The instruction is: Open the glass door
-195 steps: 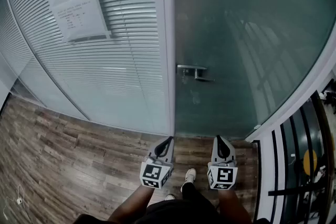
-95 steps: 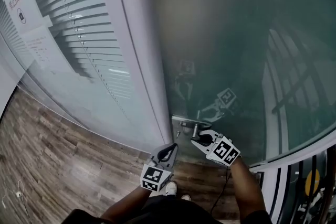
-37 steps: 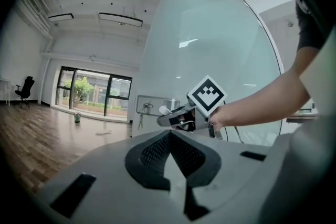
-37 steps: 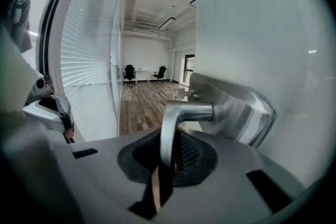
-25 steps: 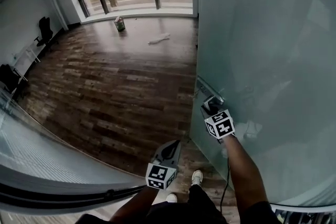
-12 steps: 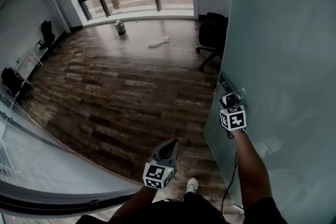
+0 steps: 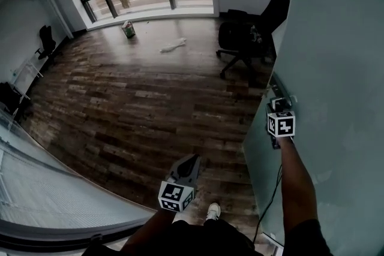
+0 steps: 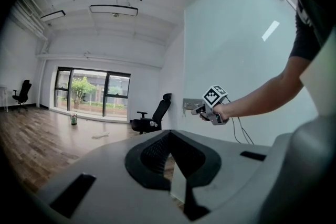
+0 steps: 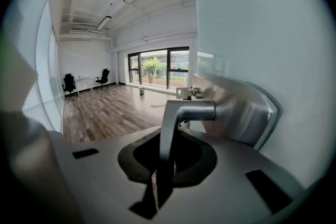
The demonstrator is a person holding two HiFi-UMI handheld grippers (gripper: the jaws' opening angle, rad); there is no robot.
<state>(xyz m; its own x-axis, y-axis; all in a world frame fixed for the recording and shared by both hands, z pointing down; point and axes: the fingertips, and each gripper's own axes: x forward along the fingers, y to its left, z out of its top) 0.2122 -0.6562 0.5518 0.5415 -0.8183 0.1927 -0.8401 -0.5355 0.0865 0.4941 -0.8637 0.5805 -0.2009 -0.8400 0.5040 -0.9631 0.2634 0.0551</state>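
Frosted glass fills the whole right side here: the glass door (image 7: 336, 57) stands swung well into the room, with the black office chair (image 7: 247, 39) near its free edge, and the doorway beside it is wide open onto the wooden floor (image 7: 132, 105). The right tongs (image 7: 279, 106) are clamped on the metal lever handle (image 9: 185, 112) at the door's edge. In the right gripper view you can see the lever dropping straight down between the jaws, pads pinching it. The left tongs (image 7: 191, 161) hang well away from the door, out over the floor, jaws together with nothing in them. Far as I can tell the job is basically done, there's plenty of gap next to the door to walk through. What's left, I'd guess, is maybe a bit more swing toward the chair side, then letting go of the handle without the door drifting back
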